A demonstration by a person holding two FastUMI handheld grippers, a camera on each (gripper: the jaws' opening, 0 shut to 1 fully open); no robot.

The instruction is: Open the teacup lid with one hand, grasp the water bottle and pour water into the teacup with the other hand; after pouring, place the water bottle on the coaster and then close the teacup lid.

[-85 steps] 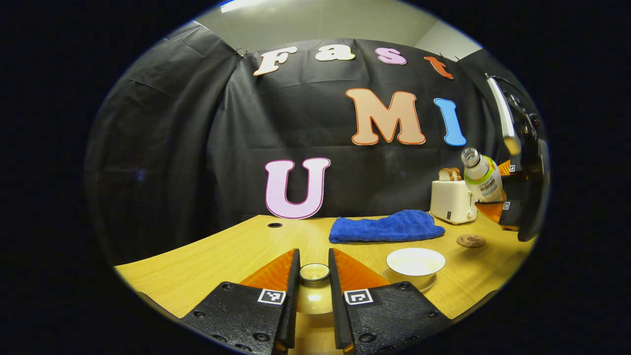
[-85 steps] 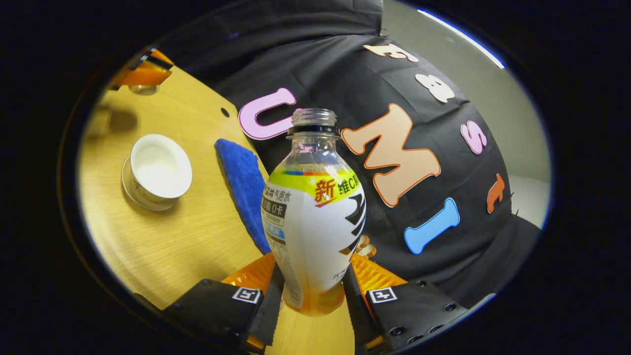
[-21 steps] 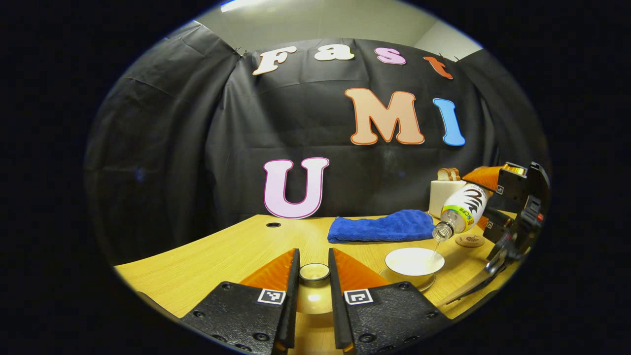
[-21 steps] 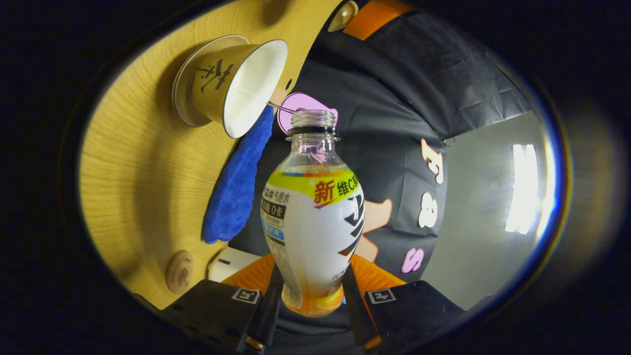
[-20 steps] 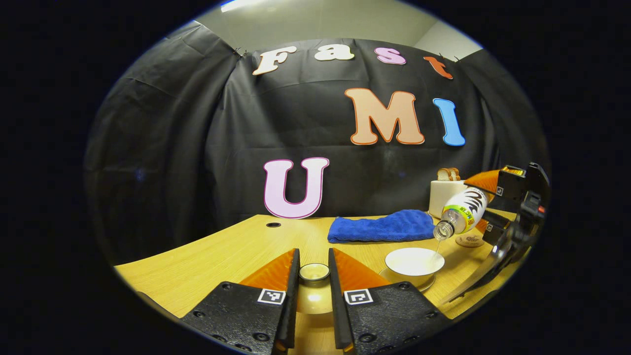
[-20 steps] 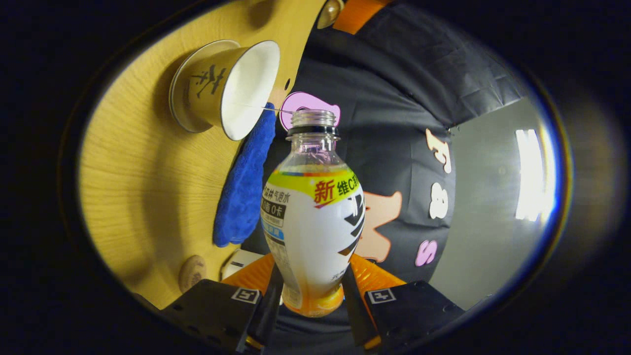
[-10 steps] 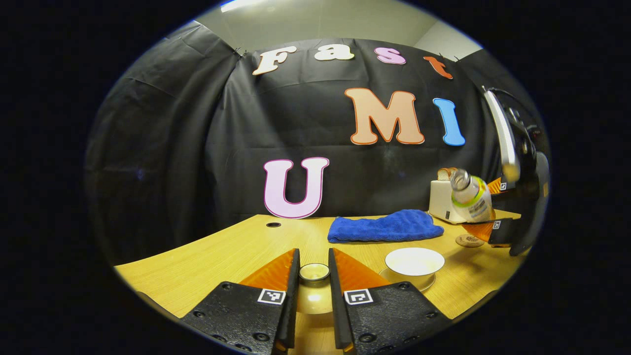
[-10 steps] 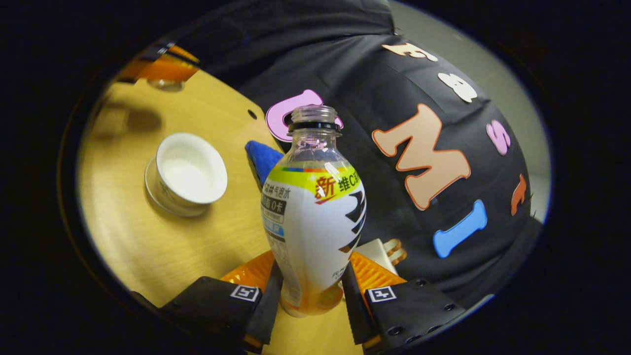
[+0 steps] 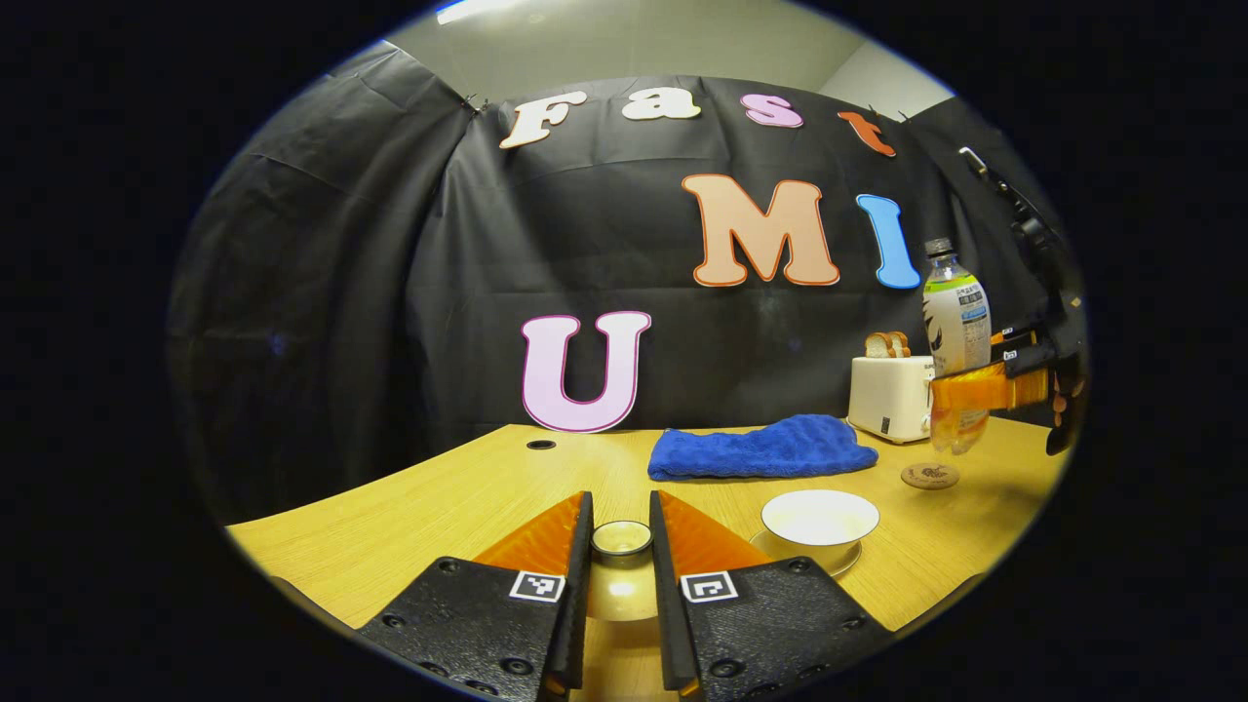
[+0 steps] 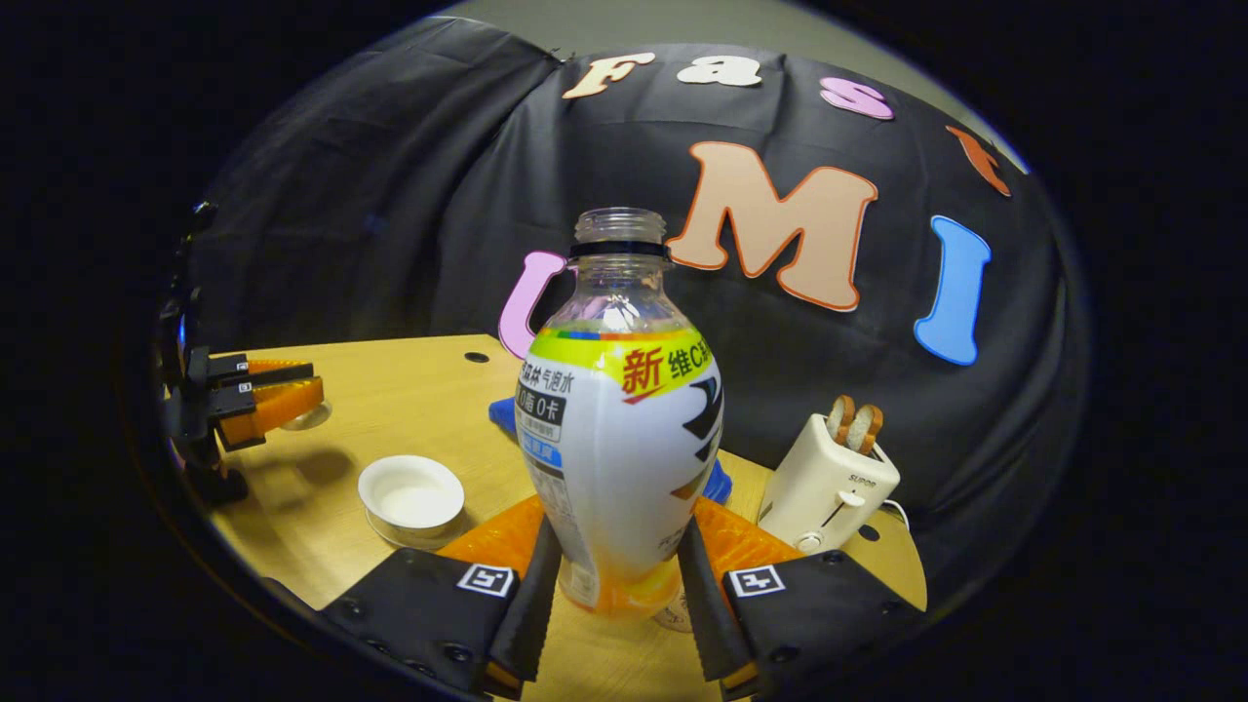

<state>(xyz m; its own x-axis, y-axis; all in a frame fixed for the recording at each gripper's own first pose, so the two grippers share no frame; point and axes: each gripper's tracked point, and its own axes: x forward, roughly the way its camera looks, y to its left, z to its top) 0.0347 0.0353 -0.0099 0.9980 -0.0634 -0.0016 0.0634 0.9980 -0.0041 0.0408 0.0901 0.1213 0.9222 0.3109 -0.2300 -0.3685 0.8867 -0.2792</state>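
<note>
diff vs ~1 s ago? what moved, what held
The right gripper swung the clear plastic water bottle from its tipped pouring pose back upright and lifted it to hover above the round wooden coaster; the stream into the white teacup has stopped. Unchanged: right grip on the bottle, left gripper shut on the teacup lid, blue cloth, toaster.

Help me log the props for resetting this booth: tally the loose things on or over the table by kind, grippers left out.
Water bottle: 1
Teacup: 1
Teacup lid: 1
Saucer: 1
Coaster: 1
Blue towel: 1
Toaster: 1
Total: 7
</note>
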